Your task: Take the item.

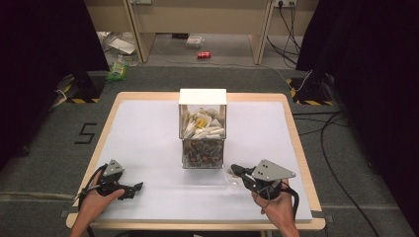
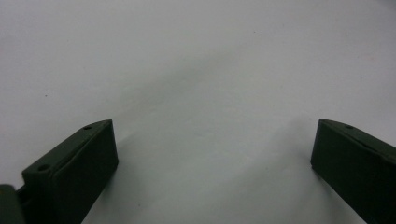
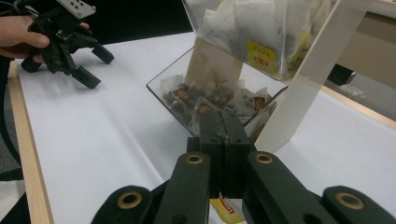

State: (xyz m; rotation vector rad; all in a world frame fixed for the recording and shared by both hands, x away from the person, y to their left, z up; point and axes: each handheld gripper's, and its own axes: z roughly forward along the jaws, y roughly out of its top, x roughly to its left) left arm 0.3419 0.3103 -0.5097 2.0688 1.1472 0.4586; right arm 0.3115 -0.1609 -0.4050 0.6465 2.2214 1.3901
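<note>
Clear 2-tier box (image 1: 202, 129): tea bags (image 1: 201, 123) above, dark sachets (image 1: 201, 152) below.

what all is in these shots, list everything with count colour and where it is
table: one, white top, wood rim, centre
dispenser box: one, clear with white frame, mid-table, two tiers
tea bags: many, white in the upper tier, darker in the lower
small bag: one, yellow tag, in the shut right jaws
can: one, red, floor beyond
left gripper: black, open, near left
right gripper: black, near right
hands: two, near edge
</note>
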